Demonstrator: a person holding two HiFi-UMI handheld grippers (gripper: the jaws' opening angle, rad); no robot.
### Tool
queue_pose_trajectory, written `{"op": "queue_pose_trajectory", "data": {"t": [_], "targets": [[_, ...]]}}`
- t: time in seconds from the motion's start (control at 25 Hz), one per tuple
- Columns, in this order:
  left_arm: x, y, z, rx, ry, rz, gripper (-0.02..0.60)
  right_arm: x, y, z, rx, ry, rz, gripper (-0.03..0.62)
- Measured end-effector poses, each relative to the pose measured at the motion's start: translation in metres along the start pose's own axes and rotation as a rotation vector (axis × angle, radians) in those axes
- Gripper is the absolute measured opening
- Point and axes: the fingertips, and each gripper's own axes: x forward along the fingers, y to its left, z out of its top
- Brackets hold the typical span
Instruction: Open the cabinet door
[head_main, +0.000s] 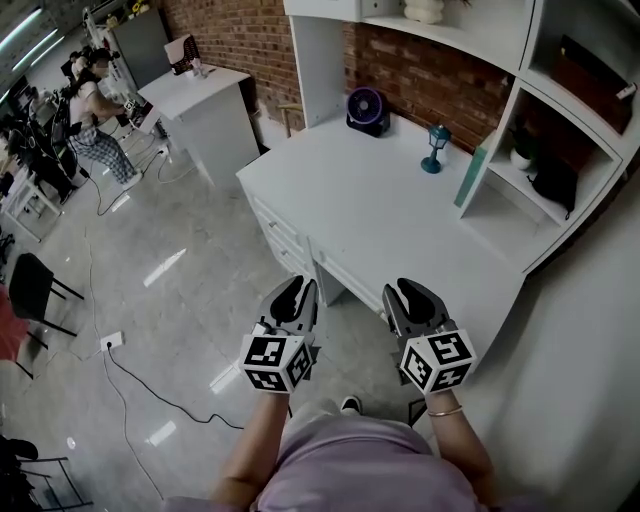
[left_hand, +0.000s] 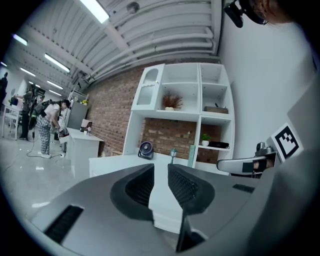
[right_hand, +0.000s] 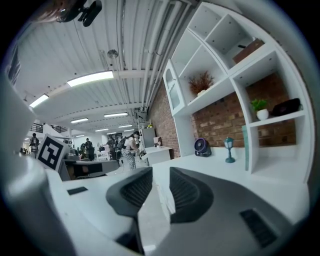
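The left tool (head_main: 297, 297) and the right tool (head_main: 411, 298) were both released, jaws a little apart with nothing between them, held level at the near edge of the counter (head_main: 380, 210). The cabinet door (left_hand: 148, 89), a glazed panel at the top of the shelf unit (left_hand: 212, 100), looked shut and sat well apart at about 11 o'clock from the left tool. The reach seemed not yet begun, and the next move called for lifting a tool to the door's free edge, where no handle could be made out.

Bright ceiling strips (left_hand: 96, 10), fisheye-warped edges

left claw (head_main: 297, 286), right claw (head_main: 410, 288): grey, black pads (left_hand: 187, 187) | marker cubes (head_main: 275, 362): black-white | shirt (head_main: 370, 470): lilac | bangle (head_main: 445, 410): gold
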Motion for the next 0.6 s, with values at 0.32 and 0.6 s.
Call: {"op": "queue_pose_trajectory", "data": {"t": [0.32, 0.6], "targets": [[0.017, 0.003, 0.001, 0.004, 0.017, -0.004, 0.106, 0.016, 0.000, 0.000, 0.039, 0.009, 0.038, 0.154], [0.049, 0.047, 0.003, -0.011, 0.014, 0.019, 0.107, 0.067, -0.004, -0.003, 0.048, 0.033, 0.053, 0.161]]}}
